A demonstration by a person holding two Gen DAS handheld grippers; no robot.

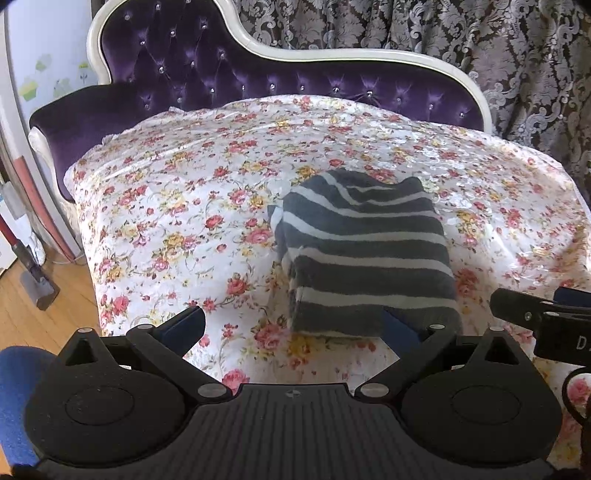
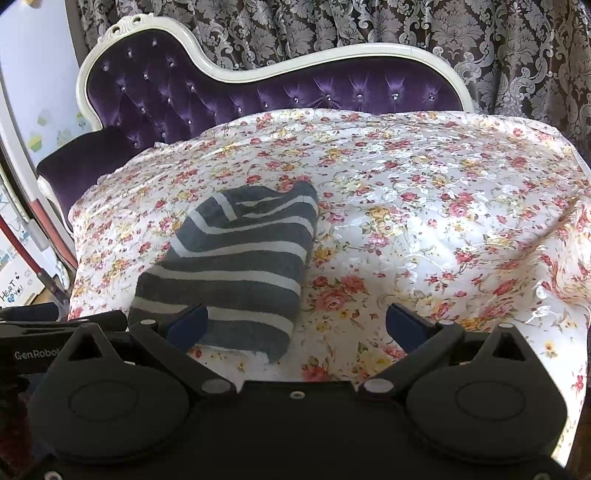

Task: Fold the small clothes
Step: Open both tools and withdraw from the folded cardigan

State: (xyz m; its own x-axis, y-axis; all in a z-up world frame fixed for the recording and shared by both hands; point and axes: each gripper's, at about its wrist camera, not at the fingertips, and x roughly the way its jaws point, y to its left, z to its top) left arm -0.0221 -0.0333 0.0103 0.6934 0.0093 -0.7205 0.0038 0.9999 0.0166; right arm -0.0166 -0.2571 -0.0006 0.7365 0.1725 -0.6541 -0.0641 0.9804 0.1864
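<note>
A small grey garment with white stripes (image 1: 364,251) lies folded into a thick bundle on the floral cover (image 1: 177,206). In the right wrist view the same striped garment (image 2: 236,258) sits left of centre. My left gripper (image 1: 295,326) stands open just in front of the bundle's near edge, with its right fingertip (image 1: 400,326) at the garment's near right corner. My right gripper (image 2: 297,323) is open too, its left fingertip (image 2: 188,321) in front of the bundle's near edge. Neither holds anything.
The floral cover (image 2: 424,221) drapes a purple tufted chaise (image 1: 207,74) with a white frame. Patterned curtains (image 2: 443,33) hang behind. Wooden floor (image 1: 44,317) and a mop lie to the left. The other gripper's body shows at the right edge (image 1: 546,317) of the left wrist view.
</note>
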